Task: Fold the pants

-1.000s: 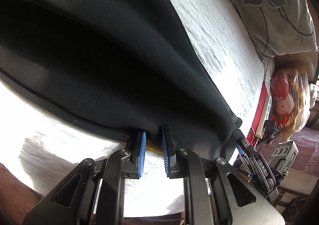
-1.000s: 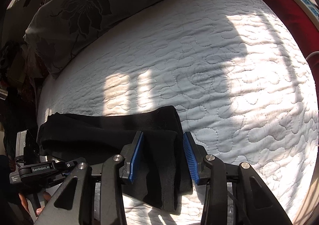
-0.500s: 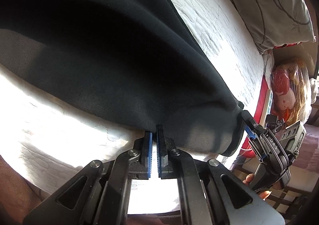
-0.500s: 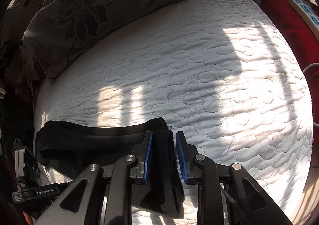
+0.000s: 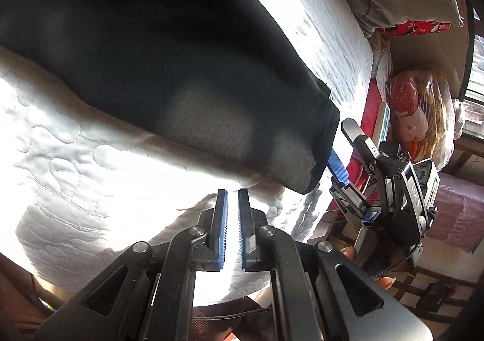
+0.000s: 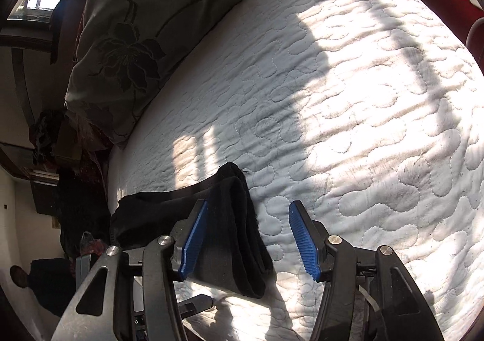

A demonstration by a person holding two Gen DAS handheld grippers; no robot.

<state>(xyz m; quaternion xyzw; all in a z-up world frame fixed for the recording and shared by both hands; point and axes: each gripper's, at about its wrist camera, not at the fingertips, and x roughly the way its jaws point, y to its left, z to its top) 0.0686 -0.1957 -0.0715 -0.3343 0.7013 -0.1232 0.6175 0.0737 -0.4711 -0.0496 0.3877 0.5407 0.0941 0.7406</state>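
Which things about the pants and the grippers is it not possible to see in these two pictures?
- Black pants: waistband end, cut off by the left wrist view's top-left edge.
- Pants fold count: layers too dark, right wrist view.
- Right gripper: one pad's tip hidden behind the pants hem, left wrist view.

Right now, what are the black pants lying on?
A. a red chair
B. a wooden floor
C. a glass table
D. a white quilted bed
D: the black pants lie folded on the white quilted bed, near a flowered pillow.
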